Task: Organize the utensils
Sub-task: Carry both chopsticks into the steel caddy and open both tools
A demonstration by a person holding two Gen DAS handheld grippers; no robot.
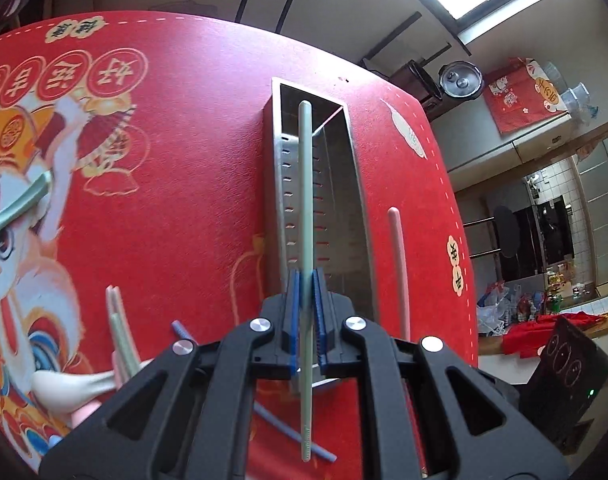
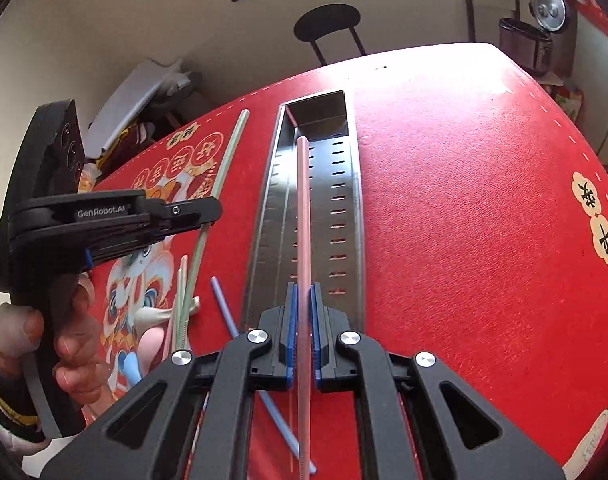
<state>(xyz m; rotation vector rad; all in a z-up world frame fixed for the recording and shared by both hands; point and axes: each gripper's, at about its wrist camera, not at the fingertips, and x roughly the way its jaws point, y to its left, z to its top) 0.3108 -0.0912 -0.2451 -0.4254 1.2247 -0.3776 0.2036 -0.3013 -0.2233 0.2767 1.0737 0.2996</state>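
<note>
Left gripper (image 1: 306, 280) clamps a green chopstick (image 1: 306, 184); right gripper (image 2: 302, 292) clamps a pink chopstick (image 2: 303, 208), both with the steel tray (image 2: 354, 184) just ahead on the red bench (image 2: 464, 240).

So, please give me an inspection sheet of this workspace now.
Surface: red printed tablecloth.
Job's things: steel utensil tray, open; green chopstick in left claw; pink chopstick in right claw.
Clutter: blue chopstick, white spoon, more loose chopsticks left of the tray.
Claws: both shut on a chopstick.
Cables: nothing seen.
Surroundings: black stool, rice cooker.
</note>
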